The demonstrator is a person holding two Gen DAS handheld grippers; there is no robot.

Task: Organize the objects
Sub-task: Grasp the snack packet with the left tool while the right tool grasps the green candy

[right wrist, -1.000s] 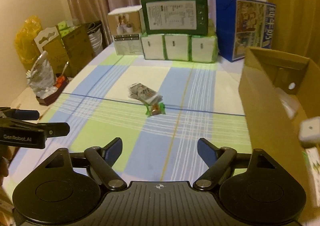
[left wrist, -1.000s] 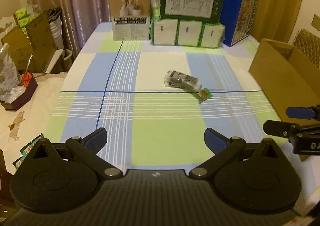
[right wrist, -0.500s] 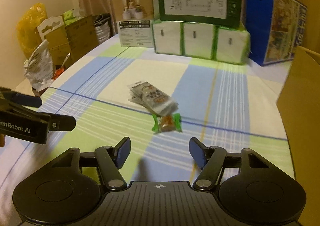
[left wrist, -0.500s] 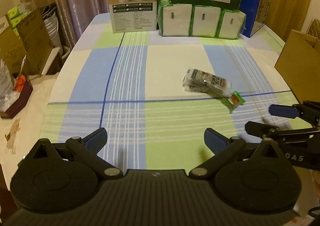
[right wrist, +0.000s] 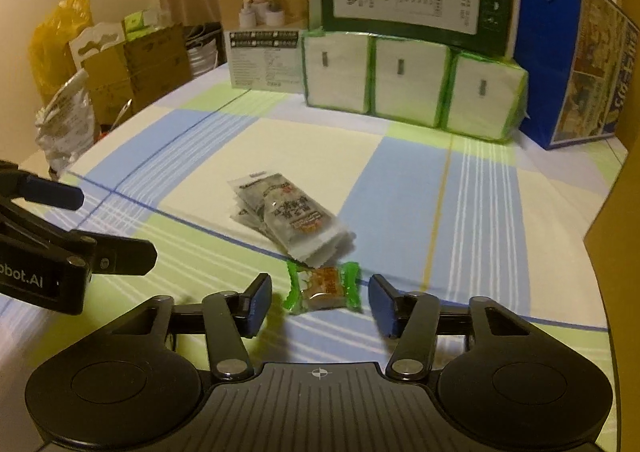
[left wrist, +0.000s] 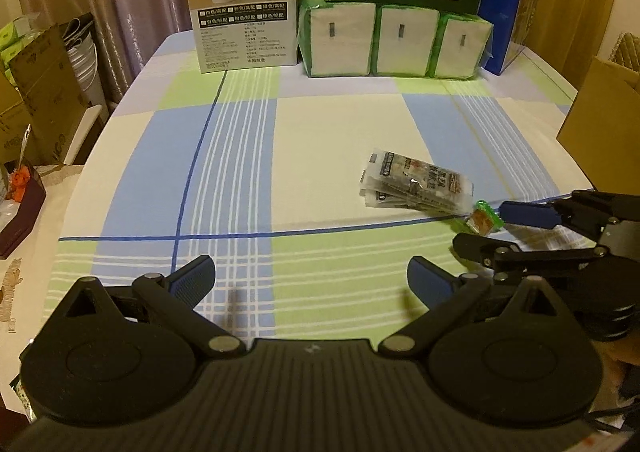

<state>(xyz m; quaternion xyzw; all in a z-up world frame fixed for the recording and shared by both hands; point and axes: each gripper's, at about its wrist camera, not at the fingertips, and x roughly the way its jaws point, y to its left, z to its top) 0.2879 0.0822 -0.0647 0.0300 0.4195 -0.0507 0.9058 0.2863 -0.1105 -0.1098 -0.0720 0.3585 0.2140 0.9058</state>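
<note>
Right gripper (right wrist: 320, 302) is spread wide with its two fingers on either side of the green-wrapped candy (right wrist: 323, 287), not touching yet. Best bet is probably dropping low and pinching the fat middle, since the twisted ends look slippery. Candy's long axis runs jaw to jaw, mid-tabletop, just beside the clear snack packets (right wrist: 290, 217). Left gripper (left wrist: 312, 279) hangs open and empty near the front edge.

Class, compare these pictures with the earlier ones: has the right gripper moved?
Yes. The right gripper has advanced across the table toward the stacked boxes; its open fingers now flank the green-wrapped candy, which earlier lay well ahead.
</note>
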